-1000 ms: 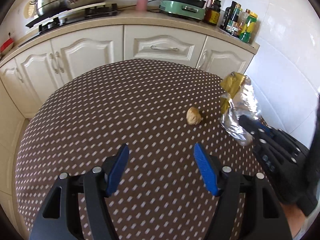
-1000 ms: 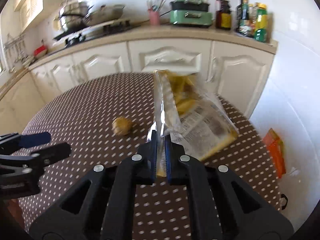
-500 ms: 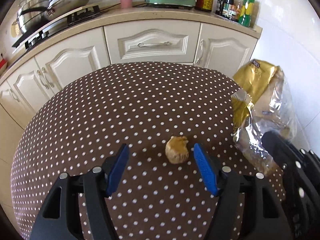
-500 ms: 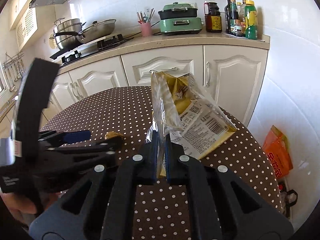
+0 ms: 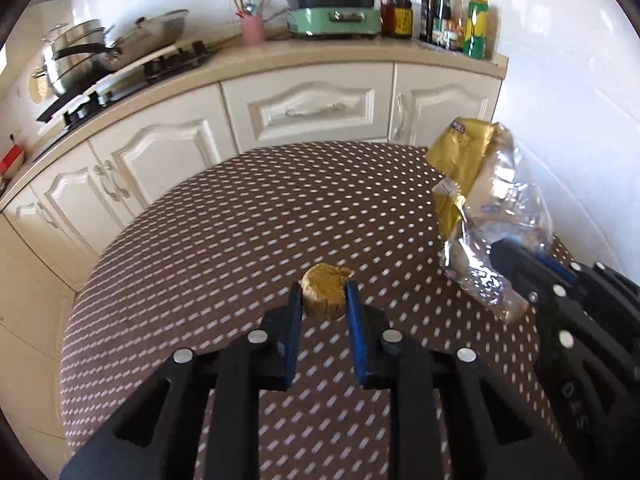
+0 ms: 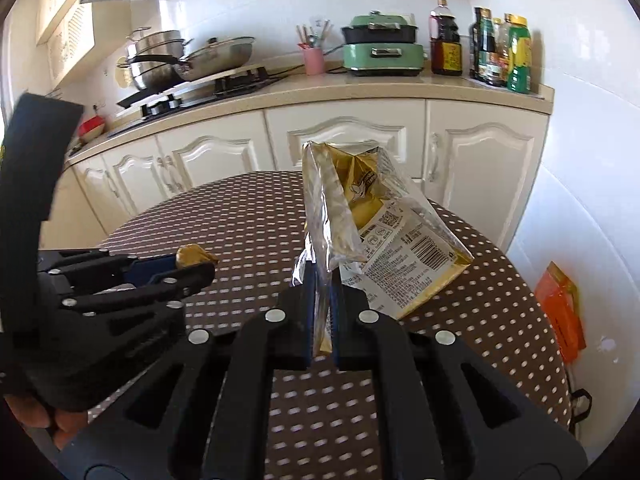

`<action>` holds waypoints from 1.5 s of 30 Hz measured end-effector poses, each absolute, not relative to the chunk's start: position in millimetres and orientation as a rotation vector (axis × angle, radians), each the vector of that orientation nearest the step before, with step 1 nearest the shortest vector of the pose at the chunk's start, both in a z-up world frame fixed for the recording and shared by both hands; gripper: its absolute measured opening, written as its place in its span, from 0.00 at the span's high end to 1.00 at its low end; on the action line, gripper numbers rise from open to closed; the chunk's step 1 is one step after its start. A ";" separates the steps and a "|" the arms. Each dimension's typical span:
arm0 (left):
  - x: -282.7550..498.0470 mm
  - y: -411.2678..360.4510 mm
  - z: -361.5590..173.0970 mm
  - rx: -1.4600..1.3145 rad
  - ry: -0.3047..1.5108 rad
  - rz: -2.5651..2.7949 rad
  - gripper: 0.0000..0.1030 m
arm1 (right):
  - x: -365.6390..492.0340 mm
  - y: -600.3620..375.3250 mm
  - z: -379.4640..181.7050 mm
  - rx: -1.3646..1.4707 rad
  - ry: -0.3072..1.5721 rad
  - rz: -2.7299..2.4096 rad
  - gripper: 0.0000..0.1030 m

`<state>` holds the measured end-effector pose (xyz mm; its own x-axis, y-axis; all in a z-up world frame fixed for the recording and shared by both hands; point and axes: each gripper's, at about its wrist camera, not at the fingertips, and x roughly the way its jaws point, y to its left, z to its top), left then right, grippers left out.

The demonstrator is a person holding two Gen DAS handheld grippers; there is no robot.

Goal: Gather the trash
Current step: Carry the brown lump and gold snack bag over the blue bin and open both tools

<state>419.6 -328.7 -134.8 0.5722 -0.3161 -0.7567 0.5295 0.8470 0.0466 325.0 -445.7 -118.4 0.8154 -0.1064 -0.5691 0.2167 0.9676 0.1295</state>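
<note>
A crumpled tan paper ball (image 5: pixel 325 295) sits between the blue pads of my left gripper (image 5: pixel 323 300), which is shut on it above the brown dotted table (image 5: pixel 240 216). The ball also shows in the right wrist view (image 6: pixel 194 255), in the left gripper (image 6: pixel 196 266). My right gripper (image 6: pixel 322 280) is shut on the edge of a gold and clear plastic snack bag (image 6: pixel 376 224) and holds it upright over the table's right side. The bag also shows in the left wrist view (image 5: pixel 480 200), with the right gripper (image 5: pixel 516 256) below it.
Cream cabinets (image 5: pixel 304 108) and a counter with pots (image 5: pixel 80 60), a pink utensil cup (image 5: pixel 253 28), a green appliance (image 5: pixel 334 12) and bottles (image 5: pixel 452 16) stand behind the table. An orange packet (image 6: pixel 560 312) lies on the floor at the right wall.
My left gripper has closed from wide open onto the paper ball. The right gripper keeps its hold on the snack bag, with little movement.
</note>
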 end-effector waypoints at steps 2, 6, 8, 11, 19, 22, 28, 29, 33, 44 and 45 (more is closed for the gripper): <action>408.7 -305.0 -127.2 0.266 0.804 -0.487 0.80 | 319.9 -430.5 -110.9 0.187 0.583 -0.152 0.94; 393.9 -261.8 -117.9 0.232 0.778 -0.463 0.80 | 311.2 -395.3 -99.4 0.188 0.572 -0.086 0.94; 380.7 -230.9 -114.2 0.210 0.764 -0.448 0.80 | 307.6 -372.9 -93.5 0.178 0.565 -0.053 0.94; 368.8 -189.0 -109.8 0.170 0.752 -0.428 0.80 | 303.7 -329.6 -83.7 0.168 0.557 0.014 0.94; 322.6 -39.7 -100.7 0.085 0.682 -0.279 0.80 | 298.3 -199.8 -69.1 0.110 0.563 0.203 0.94; 307.3 19.0 -106.2 0.061 0.674 -0.207 0.80 | 297.2 -145.8 -73.0 0.094 0.579 0.287 0.94; 284.3 131.0 -134.9 -0.020 0.701 -0.058 0.80 | 298.6 -29.5 -98.7 0.038 0.637 0.447 0.94; 282.2 145.8 -141.0 -0.038 0.711 -0.042 0.80 | 299.2 -15.4 -103.1 0.030 0.647 0.465 0.94; 280.4 199.6 -173.7 -0.106 0.764 0.032 0.80 | 309.0 54.3 -134.3 -0.010 0.715 0.549 0.94; 325.2 286.9 -312.7 -0.289 1.021 0.132 0.80 | 358.2 154.6 -264.9 -0.075 0.965 0.605 0.94; 328.8 289.7 -322.5 -0.299 1.038 0.138 0.80 | 363.3 160.6 -276.1 -0.084 0.984 0.600 0.94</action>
